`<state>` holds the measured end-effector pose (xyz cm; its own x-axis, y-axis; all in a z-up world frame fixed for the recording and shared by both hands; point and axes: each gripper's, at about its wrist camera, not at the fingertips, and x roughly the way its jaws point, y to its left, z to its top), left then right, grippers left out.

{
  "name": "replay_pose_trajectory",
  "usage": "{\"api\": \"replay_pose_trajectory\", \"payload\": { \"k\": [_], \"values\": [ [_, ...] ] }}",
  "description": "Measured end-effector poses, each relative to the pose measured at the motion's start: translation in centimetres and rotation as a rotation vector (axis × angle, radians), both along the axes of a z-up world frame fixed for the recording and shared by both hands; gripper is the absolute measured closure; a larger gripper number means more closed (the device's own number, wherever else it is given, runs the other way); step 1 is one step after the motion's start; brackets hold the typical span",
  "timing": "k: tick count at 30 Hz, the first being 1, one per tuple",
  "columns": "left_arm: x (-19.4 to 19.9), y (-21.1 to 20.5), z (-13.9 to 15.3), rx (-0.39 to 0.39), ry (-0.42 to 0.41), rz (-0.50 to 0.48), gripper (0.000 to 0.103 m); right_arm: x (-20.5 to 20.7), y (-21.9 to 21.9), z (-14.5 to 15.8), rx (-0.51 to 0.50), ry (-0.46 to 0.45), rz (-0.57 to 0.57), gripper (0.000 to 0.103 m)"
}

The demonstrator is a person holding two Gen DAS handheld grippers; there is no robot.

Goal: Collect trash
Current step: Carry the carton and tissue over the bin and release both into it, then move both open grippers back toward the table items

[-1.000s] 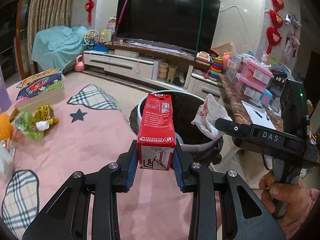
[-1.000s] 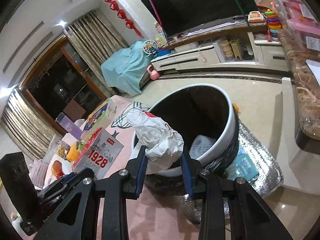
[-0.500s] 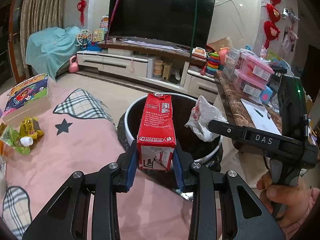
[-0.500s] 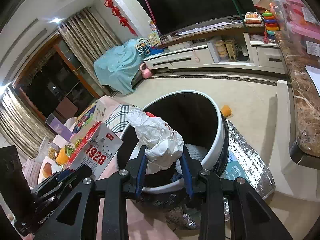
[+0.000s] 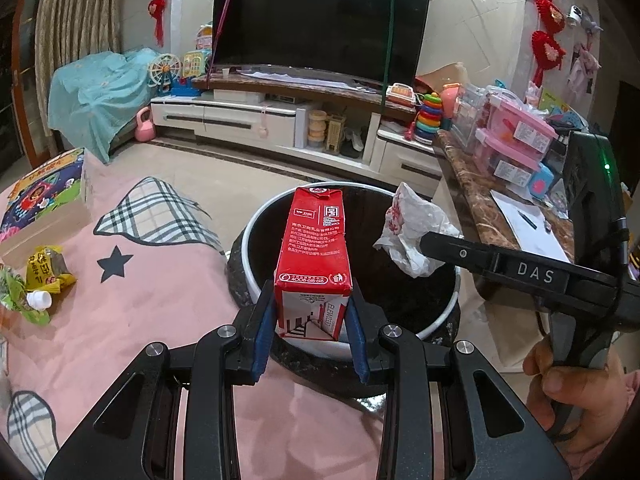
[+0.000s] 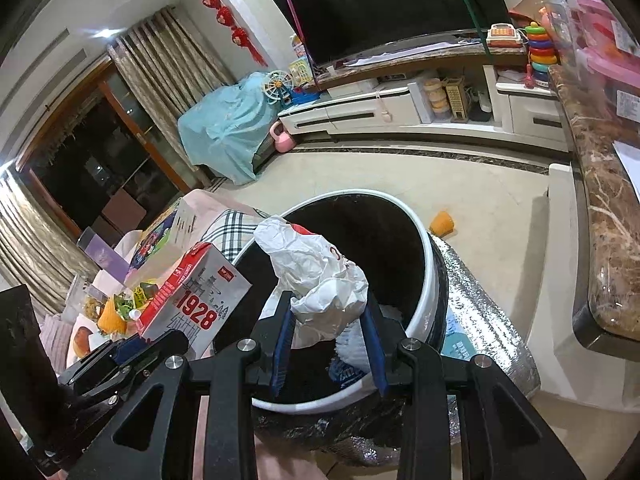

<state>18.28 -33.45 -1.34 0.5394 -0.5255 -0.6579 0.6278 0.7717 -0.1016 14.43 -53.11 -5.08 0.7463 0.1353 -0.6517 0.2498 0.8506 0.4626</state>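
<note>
My left gripper (image 5: 311, 322) is shut on a red and white milk carton (image 5: 316, 256), held upright over the near rim of the round white-rimmed trash bin (image 5: 256, 220). My right gripper (image 6: 328, 330) is shut on a crumpled white plastic bag (image 6: 320, 276), held over the bin's dark opening (image 6: 430, 280). The bag (image 5: 412, 232) and the right gripper (image 5: 434, 246) also show in the left wrist view, above the bin's right side. The carton (image 6: 196, 300) shows at the left of the right wrist view. White trash lies inside the bin.
A pink table cloth (image 5: 132, 312) with plaid patches carries snack wrappers (image 5: 36, 280) and a picture box (image 5: 40, 196) at left. A marble counter (image 5: 472, 184) with pink boxes stands right of the bin. An orange cup (image 6: 442, 224) lies on the floor beyond.
Both grippers have moved forward toward the bin, each still holding its item. The carton and the bag now hang over the bin's opening.
</note>
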Motion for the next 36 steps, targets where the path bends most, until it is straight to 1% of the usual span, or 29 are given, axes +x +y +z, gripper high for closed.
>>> {"api": "replay_pose_trajectory", "payload": {
  "k": [6, 8, 10, 11, 12, 14, 17, 20, 22, 24, 30, 36],
  "values": [
    [0.8, -0.4, -0.2, 0.014, 0.027, 0.021, 0.071, 0.7, 0.1, -0.3, -0.006, 0.017, 0.005, 0.067],
    [0.8, -0.3, -0.2, 0.014, 0.028, 0.027, 0.066, 0.7, 0.1, -0.3, -0.011, 0.020, 0.004, 0.066],
    [0.7, 0.1, -0.2, 0.011, 0.024, 0.033, 0.062, 0.6, 0.1, -0.2, -0.008, 0.022, 0.001, 0.061],
    [0.6, 0.4, -0.2, 0.008, 0.022, 0.038, 0.059, 0.5, 0.1, -0.2, -0.006, 0.020, -0.002, 0.054],
    [0.4, 0.6, -0.3, 0.004, 0.022, 0.043, 0.057, 0.4, 0.1, -0.1, -0.004, 0.018, -0.005, 0.049],
    [0.1, 1.4, -0.4, 0.001, 0.023, 0.054, 0.054, 0.1, 0.3, 0.0, 0.000, 0.009, -0.007, 0.046],
    [-0.2, 2.8, -0.6, -0.010, 0.032, 0.075, 0.051, -0.2, 0.7, 0.2, 0.003, -0.005, -0.008, 0.032],
    [-0.7, 4.6, -0.9, -0.014, 0.036, 0.106, 0.047, -0.5, 1.6, 0.6, 0.007, -0.018, 0.007, 0.031],
    [-1.0, 5.7, -1.1, -0.017, 0.039, 0.127, 0.044, -0.6, 2.3, 0.9, 0.009, -0.027, 0.022, 0.027],
    [-1.3, 7.5, -1.3, -0.025, 0.049, 0.158, 0.043, -0.8, 3.2, 1.1, 0.011, -0.038, 0.036, 0.021],
    [-2.1, 12.5, -2.0, -0.053, 0.083, 0.241, 0.043, -0.7, 7.0, 1.4, 0.037, -0.064, 0.103, 0.020],
    [-2.8, 18.0, -2.8, -0.072, 0.101, 0.340, 0.042, -0.3, 11.0, 1.0, 0.053, -0.064, 0.168, 0.019]
  ]
}}
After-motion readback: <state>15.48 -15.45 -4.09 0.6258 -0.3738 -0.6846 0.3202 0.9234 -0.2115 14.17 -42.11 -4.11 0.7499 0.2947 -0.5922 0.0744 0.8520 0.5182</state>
